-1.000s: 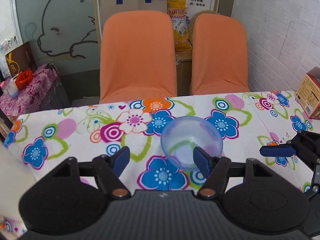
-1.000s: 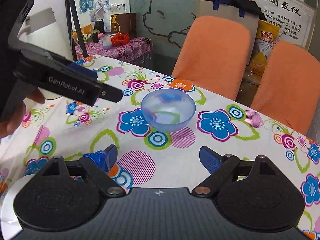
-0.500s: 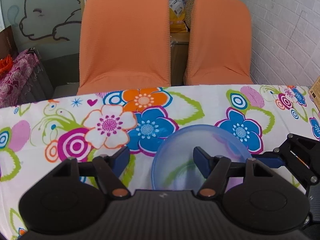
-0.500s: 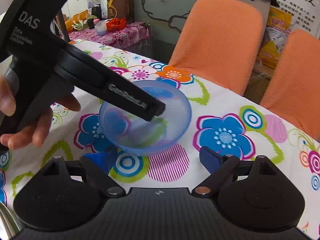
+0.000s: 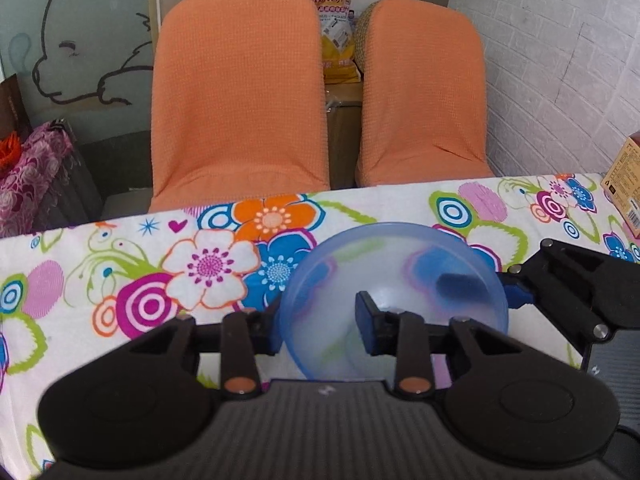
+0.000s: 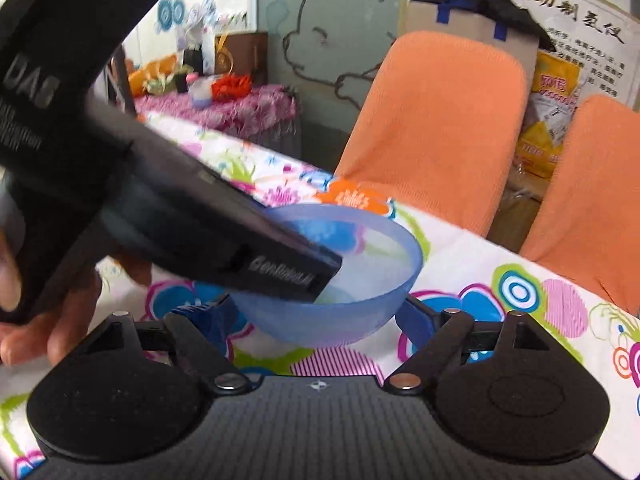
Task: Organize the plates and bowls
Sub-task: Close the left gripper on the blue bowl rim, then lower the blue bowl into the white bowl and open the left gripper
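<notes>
two orange chairs (image 5: 240,92) are standing behind the table with the flower tablecloth (image 5: 120,280), and a box (image 5: 624,188) is sitting at its far right edge. the translucent blue bowl (image 5: 394,300) is resting on the cloth. the left gripper (image 5: 318,326) is partly closing over the bowl's near wall, one finger inside and one outside. the right gripper (image 6: 316,320) is wide open, its fingers standing on both sides of the bowl.

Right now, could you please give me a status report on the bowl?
Left tool straddles wall of blue bowl, grip unconfirmed. Right tool open, flanking its base. Both tools crowd the same bowl.
</notes>
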Demonstrator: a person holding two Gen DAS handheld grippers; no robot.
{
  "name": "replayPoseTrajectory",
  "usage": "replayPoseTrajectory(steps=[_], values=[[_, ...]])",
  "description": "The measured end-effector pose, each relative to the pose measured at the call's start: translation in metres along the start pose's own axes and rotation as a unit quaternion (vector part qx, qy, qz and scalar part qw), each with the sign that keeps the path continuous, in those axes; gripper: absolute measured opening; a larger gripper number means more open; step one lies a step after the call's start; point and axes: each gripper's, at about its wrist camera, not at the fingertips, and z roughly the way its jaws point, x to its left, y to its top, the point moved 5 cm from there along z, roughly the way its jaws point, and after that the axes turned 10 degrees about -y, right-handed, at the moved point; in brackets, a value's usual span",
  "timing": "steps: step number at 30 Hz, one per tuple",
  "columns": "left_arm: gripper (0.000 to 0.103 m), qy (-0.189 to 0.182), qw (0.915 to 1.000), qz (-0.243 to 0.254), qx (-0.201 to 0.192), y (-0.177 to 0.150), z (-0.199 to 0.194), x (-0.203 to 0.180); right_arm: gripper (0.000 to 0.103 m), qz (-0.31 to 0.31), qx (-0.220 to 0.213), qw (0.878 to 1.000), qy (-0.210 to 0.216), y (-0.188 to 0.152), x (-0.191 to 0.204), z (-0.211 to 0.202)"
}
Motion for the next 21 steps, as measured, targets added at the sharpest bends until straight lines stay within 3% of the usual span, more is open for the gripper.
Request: replayPoseTrajectory(steps=[5, 11, 15, 21], values=[[0.034, 0.003, 0.9991, 0.029, -0.032, -0.004, -0.047, -0.035, 0.072, -0.015, -0.015, 1.000, -0.010, 0.004, 0.004, -0.031], [0.033, -0.049, 0.9970, 0.043, -0.041, -0.036, -0.110, -0.106, 0.072, -0.043, -0.025, 0.998, -0.027, -0.005, 0.003, -0.109], [0.034, -0.080, 0.9940, 0.071, -0.022, -0.080, -0.135, -0.166, 0.072, -0.047, -0.019, 0.998, -0.044, -0.033, 0.003, -0.171], [0.034, -0.101, 0.9887, 0.111, 0.004, -0.149, -0.143, -0.232, 0.072, -0.021, 0.022, 0.998, -0.050, -0.103, 0.004, -0.241]])
